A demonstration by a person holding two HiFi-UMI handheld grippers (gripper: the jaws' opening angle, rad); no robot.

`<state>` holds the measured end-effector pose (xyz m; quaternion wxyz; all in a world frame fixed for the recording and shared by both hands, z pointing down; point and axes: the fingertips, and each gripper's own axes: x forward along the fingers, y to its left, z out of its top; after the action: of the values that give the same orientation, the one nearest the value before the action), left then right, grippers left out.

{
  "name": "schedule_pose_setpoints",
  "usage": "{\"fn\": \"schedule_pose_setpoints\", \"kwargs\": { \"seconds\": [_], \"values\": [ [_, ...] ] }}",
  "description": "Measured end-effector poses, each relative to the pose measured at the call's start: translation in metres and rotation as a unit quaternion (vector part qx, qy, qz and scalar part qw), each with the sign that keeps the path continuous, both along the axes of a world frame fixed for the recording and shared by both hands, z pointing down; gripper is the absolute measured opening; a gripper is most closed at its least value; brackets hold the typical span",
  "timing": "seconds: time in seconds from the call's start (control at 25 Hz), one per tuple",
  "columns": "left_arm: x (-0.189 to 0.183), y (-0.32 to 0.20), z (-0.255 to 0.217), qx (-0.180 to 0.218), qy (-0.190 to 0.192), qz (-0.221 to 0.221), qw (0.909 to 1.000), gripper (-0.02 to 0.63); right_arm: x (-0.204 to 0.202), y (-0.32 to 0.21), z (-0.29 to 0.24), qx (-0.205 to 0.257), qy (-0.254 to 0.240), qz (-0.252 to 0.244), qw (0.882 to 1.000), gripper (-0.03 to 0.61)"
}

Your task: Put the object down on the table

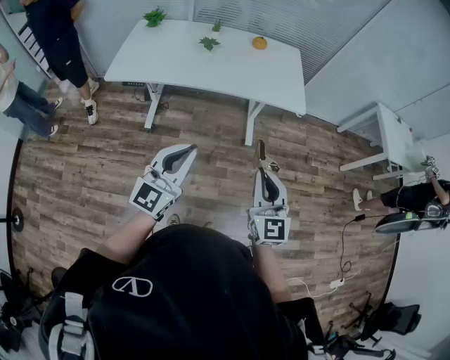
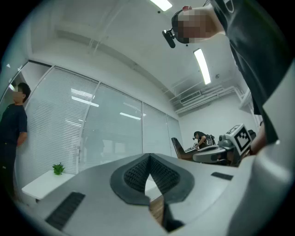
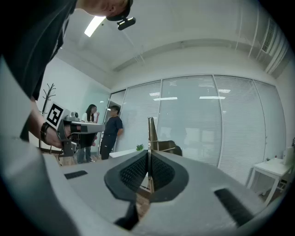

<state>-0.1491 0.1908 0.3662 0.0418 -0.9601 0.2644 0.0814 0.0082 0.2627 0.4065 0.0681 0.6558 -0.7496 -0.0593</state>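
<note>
Well short of the white rectangular table's (image 1: 211, 67) near edge, over open wood-plank floor (image 1: 91, 176), the right gripper (image 1: 261, 169) clamps a thin flat brownish strip (image 1: 261, 150) that juts past its tips. Well apart to its left, the left gripper (image 1: 188, 149) has its jaws closed on nothing.

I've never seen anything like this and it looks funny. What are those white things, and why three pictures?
A person holds a white claw tool in each hand. One picture comes from a camera on the person's head, looking down; the other two come from cameras riding on the claws. The right claw pinches a thin brownish strip; I can't tell what it is. The left claw is shut and empty. Ahead stands a white table with small green plants and a round orange thing.
</note>
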Motion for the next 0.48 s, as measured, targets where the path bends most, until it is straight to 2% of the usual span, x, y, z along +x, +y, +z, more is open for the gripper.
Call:
{"fn": "schedule_pose_setpoints", "kwargs": {
  "seconds": [0.48],
  "values": [
    [0.0029, -0.0016, 0.0047, -0.002, -0.004, 0.0, 1.0, 0.005, -0.0001, -0.0023, 0.0019, -0.002, 0.001, -0.004, 1.0, 0.006]
  ]
}}
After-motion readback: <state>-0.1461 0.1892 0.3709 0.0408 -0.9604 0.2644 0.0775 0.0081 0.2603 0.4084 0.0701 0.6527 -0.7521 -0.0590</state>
